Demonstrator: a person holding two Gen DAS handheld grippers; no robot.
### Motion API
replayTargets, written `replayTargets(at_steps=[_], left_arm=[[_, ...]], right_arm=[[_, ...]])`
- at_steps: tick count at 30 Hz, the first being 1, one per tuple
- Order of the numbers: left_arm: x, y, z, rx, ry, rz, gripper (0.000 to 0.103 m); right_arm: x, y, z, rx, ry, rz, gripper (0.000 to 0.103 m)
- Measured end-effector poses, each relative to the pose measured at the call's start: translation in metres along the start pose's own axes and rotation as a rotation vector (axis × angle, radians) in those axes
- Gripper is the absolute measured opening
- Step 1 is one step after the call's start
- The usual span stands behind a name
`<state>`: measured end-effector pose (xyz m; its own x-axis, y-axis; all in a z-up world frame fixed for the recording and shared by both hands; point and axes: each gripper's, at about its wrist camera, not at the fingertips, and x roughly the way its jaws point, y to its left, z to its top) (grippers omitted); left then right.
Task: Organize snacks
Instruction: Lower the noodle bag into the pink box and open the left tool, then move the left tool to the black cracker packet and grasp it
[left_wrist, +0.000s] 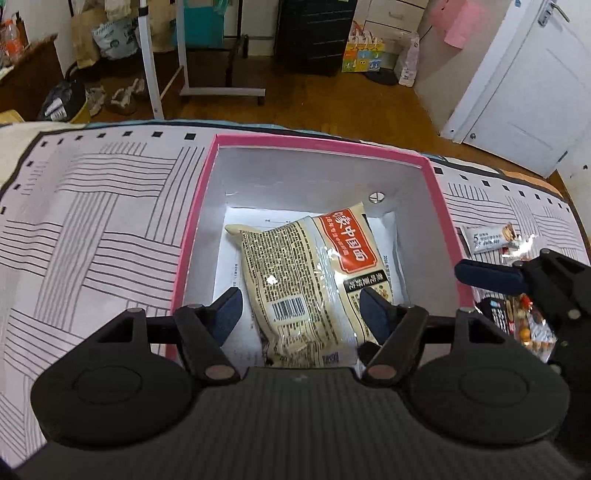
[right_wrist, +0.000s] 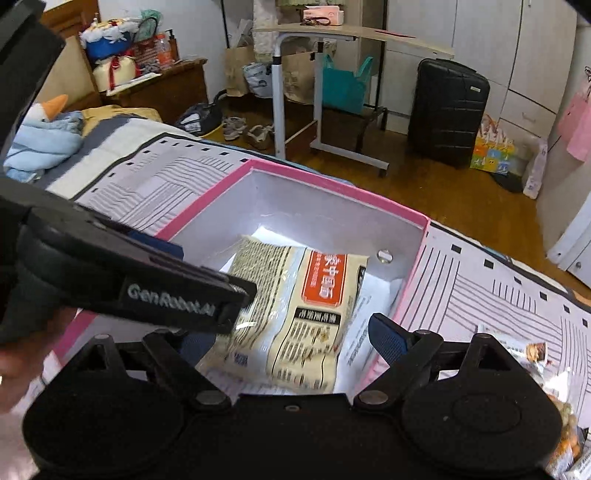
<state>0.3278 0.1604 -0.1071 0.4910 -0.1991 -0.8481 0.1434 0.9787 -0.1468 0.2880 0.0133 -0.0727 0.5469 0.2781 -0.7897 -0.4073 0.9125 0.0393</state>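
A cream noodle packet (left_wrist: 306, 280) with an orange label lies flat inside the pink-rimmed box (left_wrist: 317, 143) on the bed. My left gripper (left_wrist: 301, 314) hangs over the box's near end, open, one pad on each side of the packet's lower end and a gap at the left pad. My right gripper (right_wrist: 291, 341) is open wide above the same noodle packet (right_wrist: 306, 314) in the pink-rimmed box (right_wrist: 332, 184). The left gripper's black body (right_wrist: 147, 288) crosses in front and hides part of the right gripper's left finger. More snack packets (left_wrist: 491, 238) lie to the right of the box.
The box stands on a bedspread (left_wrist: 92, 229) with a line pattern. A paper sheet (left_wrist: 229, 266) covers the box floor. Loose nut packets (right_wrist: 565, 421) lie by the right gripper. Beyond the bed edge are wooden floor, a rolling table (right_wrist: 314, 37), a black suitcase (right_wrist: 447, 110) and a white door (left_wrist: 517, 81).
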Motion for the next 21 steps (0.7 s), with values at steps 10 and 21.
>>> replayTargets(at_steps=[10,21], left_arm=[[-0.075,-0.027,-0.017,0.096,-0.073,0.013,0.07],[-0.161,-0.08,-0.038,0.218,-0.13,0.0,0.07]], right_arm=[[-0.09,-0.011,-0.028,-0.077,-0.127,0.022,0.092],[-0.202,-0.038,-0.069,-0.083,-0.279,0.019,0.092]])
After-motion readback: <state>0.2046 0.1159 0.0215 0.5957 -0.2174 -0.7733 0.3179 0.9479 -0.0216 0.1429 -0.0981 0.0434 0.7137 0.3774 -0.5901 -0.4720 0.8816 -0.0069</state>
